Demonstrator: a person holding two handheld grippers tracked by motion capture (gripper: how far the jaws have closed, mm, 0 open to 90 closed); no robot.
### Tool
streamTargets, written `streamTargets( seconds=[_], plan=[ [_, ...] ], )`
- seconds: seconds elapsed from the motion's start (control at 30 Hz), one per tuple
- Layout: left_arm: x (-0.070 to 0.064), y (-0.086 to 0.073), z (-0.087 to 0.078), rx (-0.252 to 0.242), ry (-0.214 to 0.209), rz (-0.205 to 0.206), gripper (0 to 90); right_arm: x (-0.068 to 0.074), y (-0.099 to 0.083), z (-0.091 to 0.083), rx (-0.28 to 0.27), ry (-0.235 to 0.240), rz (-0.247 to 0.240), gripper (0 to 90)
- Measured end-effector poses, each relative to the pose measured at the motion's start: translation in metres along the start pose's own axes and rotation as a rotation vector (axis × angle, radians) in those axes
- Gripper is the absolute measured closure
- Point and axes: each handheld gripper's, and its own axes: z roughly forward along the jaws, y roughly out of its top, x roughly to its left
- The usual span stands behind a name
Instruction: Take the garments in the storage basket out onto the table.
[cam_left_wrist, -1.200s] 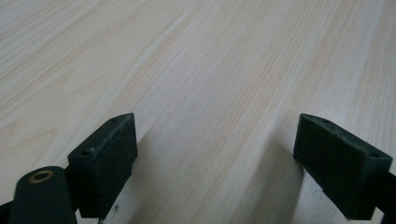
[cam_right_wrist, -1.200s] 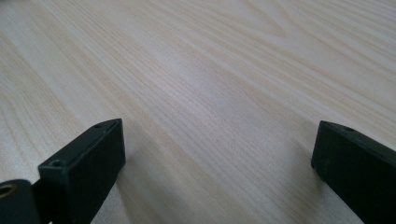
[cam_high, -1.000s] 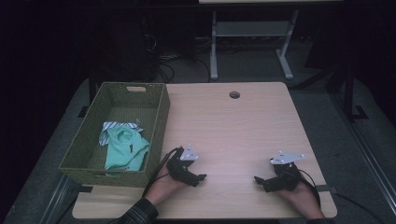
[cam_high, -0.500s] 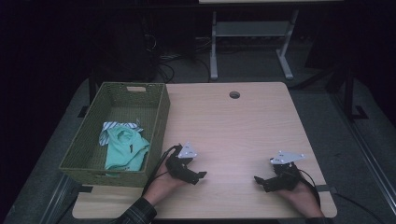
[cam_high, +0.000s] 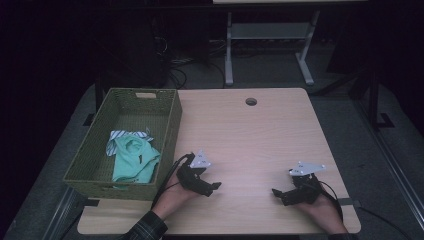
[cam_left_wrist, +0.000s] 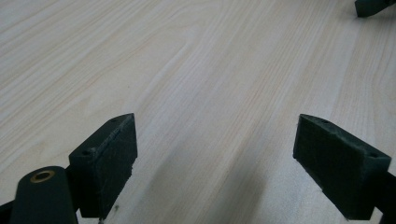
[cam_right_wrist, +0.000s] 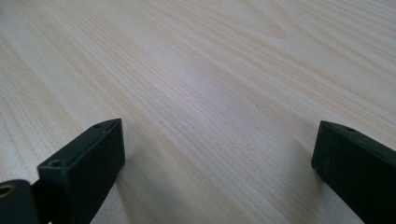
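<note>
A green woven basket (cam_high: 170, 125) stands on the left side of the light wooden table (cam_high: 250, 140). Inside it lie a mint-green garment (cam_high: 132, 157) and a striped cloth (cam_high: 122, 135). My left gripper (cam_high: 212, 187) rests low on the table just right of the basket's near corner, open, with bare wood between its jaws (cam_left_wrist: 215, 154). My right gripper (cam_high: 277, 195) sits near the table's front right, open as well, pointing left toward the other one (cam_right_wrist: 217, 154). In the left gripper view, a tip of the right gripper (cam_left_wrist: 373, 7) shows at the top right.
A round cable hole (cam_high: 251, 101) sits near the table's far edge. Behind the table stands a grey metal frame (cam_high: 265, 45) with cables on the dark floor. Black cables trail from both grippers toward the front edge.
</note>
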Motion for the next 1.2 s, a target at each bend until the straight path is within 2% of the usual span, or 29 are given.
streamTargets(
  seconds=[0.53, 1.1, 1.2],
  plan=[
    [0.003, 0.007, -0.008, -0.019, 0.002, -0.007, 13.3, 0.000, 0.001, 0.001, -0.004, 0.002, -0.008, 2.4],
    [0.004, 0.015, -0.014, 0.000, -0.014, -0.005, 13.3, 0.000, 0.001, 0.001, -0.004, 0.002, -0.007, 2.4],
    [0.004, 0.016, -0.016, -0.009, -0.017, -0.014, 13.3, 0.000, 0.001, 0.001, -0.004, 0.002, -0.008, 2.4]
  ],
)
